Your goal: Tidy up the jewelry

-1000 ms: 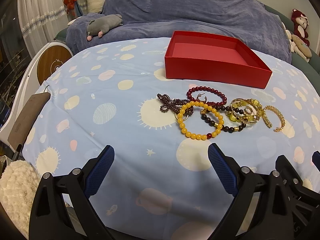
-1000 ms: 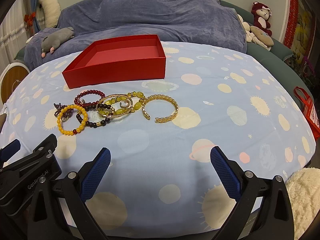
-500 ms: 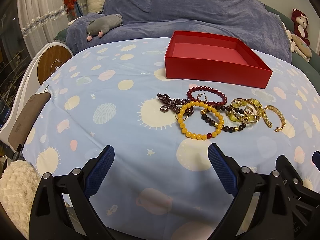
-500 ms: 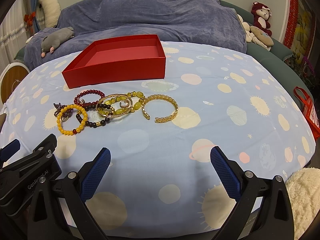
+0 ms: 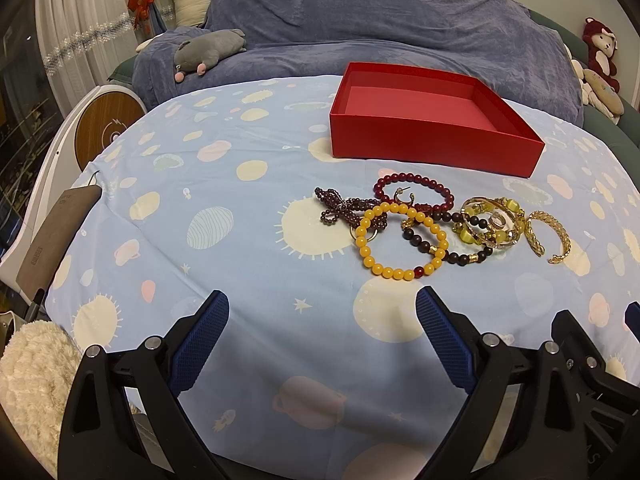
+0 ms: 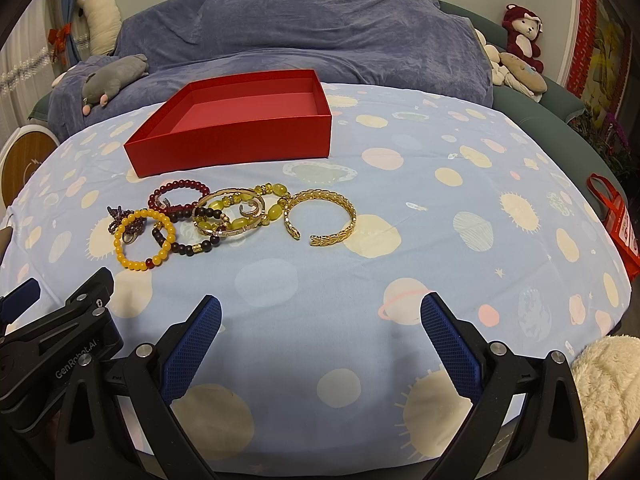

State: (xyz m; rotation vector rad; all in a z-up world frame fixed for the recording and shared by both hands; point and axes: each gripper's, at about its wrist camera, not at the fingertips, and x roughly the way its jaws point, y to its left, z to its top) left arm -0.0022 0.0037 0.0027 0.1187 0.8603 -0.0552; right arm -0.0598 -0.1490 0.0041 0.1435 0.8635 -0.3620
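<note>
My right gripper [image 6: 320, 336] is hovering low at the near edge of the bed, fingers spread wide and gripping nothing, and my left gripper [image 5: 322, 334] is sitting just beside it in the same wide-open state. Ahead of both, the jewelry is lying in a tangled cluster on the blue planet-print sheet [image 6: 460, 208], just in front of the red box [image 6: 236, 140], which is looking empty from here.

I'm judging nothing is sorted yet, so I'm lining up a first pick. The gold cuff [image 6: 322, 218] is sitting at the right end of the cluster, barely touching its neighbours, so I'm favouring it for the right side. I'm wanting to come down with one finger inside the band and one outside, pinching the metal itself rather than scooping sheet.

On the left, the yellow bead bracelet [image 5: 402, 240] is overlapping the dark bead bracelet [image 5: 448, 242] and the garnet strand [image 5: 344, 210], so I'm planning to lift slowly there, watching for anything dragging along.

Both tools are pointing forward along the bed, tilted slightly downward, level with each other.
</note>
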